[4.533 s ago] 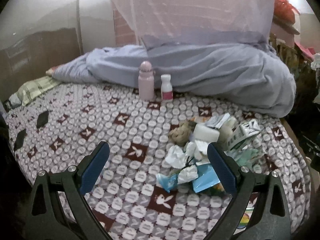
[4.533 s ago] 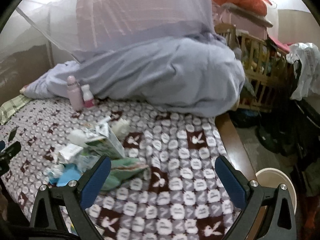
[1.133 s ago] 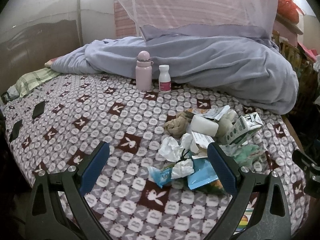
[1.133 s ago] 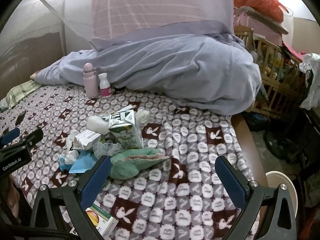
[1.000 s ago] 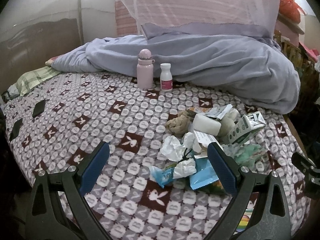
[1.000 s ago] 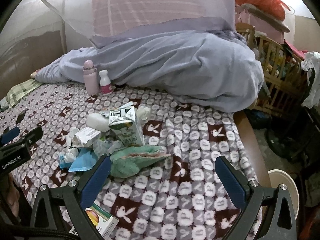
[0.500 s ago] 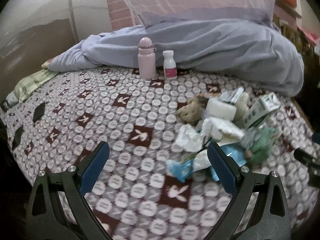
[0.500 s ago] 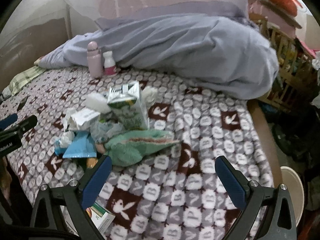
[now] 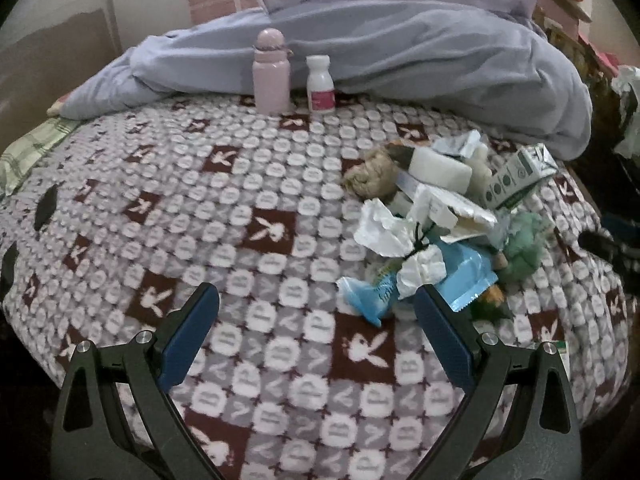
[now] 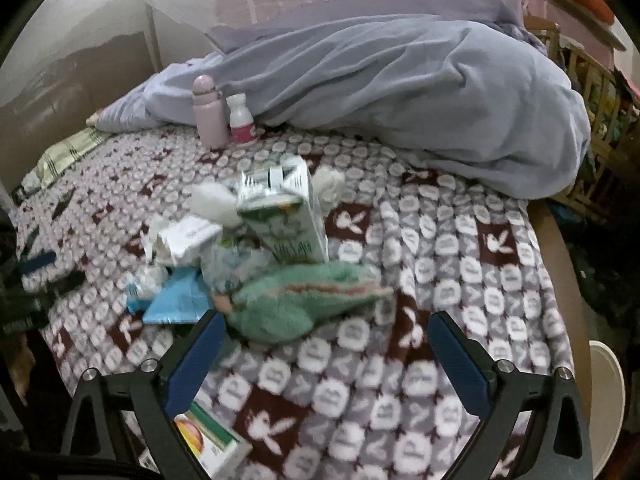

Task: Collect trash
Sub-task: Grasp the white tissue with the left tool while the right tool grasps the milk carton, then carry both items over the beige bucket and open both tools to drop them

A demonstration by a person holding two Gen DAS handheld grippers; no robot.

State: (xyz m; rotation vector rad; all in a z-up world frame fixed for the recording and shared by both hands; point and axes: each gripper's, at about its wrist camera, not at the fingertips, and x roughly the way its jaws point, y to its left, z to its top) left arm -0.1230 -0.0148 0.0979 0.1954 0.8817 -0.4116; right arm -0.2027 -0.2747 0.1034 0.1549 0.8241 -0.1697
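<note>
Both grippers point(image 9: 316, 320) point(image 10: 324, 344) agape | milk carton point(image 10: 286, 216) upright, trash pile point(image 9: 436, 216)

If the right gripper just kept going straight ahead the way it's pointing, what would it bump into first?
Most likely the green plush toy lying on the blanket, just beyond the open right gripper, toward its left finger. The milk carton stands behind it. Depth is hard to judge here.

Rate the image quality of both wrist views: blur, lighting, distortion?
Left wrist view: dim room light, mild softness, the crumpled white paper readable; fisheye bends the patterned bunny blanket. Right wrist view: clear motion blur smears the green fuzzy cloth and green-and-white carton; corners dark.
</note>
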